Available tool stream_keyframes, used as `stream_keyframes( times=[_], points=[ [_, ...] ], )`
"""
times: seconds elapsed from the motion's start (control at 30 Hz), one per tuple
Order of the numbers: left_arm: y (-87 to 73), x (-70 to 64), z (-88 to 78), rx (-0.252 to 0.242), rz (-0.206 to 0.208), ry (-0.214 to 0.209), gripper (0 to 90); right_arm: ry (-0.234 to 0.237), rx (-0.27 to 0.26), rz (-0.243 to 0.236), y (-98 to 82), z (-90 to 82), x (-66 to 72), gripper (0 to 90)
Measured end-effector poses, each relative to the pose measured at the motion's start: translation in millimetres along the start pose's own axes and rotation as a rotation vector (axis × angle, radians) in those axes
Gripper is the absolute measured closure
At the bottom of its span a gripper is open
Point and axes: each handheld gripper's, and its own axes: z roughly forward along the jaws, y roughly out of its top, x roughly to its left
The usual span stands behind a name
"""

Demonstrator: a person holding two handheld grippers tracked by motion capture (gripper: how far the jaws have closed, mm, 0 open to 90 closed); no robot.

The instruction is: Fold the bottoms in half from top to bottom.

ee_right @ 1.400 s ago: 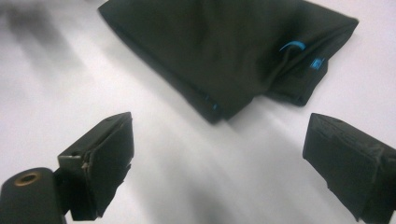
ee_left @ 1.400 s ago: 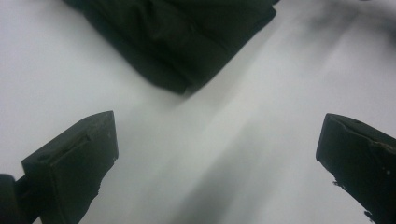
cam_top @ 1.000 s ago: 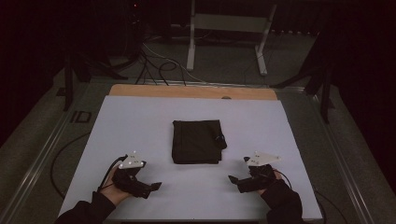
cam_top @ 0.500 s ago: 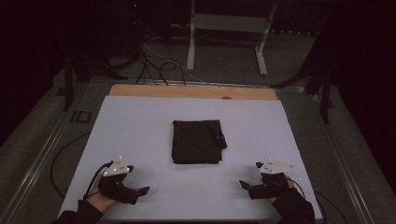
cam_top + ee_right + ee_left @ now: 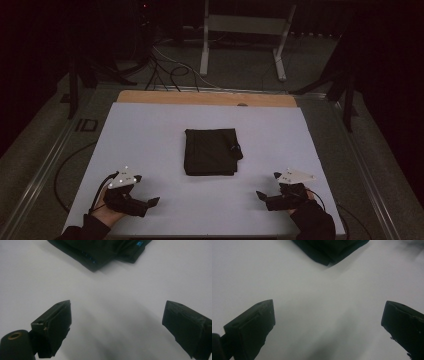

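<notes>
You have drawn both hands back toward your edge of the white-topped bench (image 5: 150, 140) since a second ago, leaving the work alone. The folded black cloth square (image 5: 210, 151) lies flat at the bench's middle, well apart from both tools, likely because the fold is finished. Your left gripper (image 5: 152, 202) rests low near the front left, jaws spread wide and empty; your right gripper (image 5: 261, 196) mirrors it at the front right, jaws likewise released.

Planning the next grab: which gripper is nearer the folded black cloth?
Left gripper, slightly; it sits below-left of the cloth. Right gripper sits below-right, both apart from it.
</notes>
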Motion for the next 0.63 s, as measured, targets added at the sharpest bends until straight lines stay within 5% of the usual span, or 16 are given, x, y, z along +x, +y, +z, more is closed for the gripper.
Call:
stream_keyframes(
  times=[0.23,0.63],
  points=[
    [1.2,-3.1,0.2,-0.004,0.005,-0.003,0.0,0.009,0.005,-0.036,0.3,3.0,2.8,8.8],
    [1.9,-4.5,1.4,-0.002,0.004,-0.011,0.0,0.014,0.017,-0.031,-0.3,5.2,3.1,8.8]
  ],
)
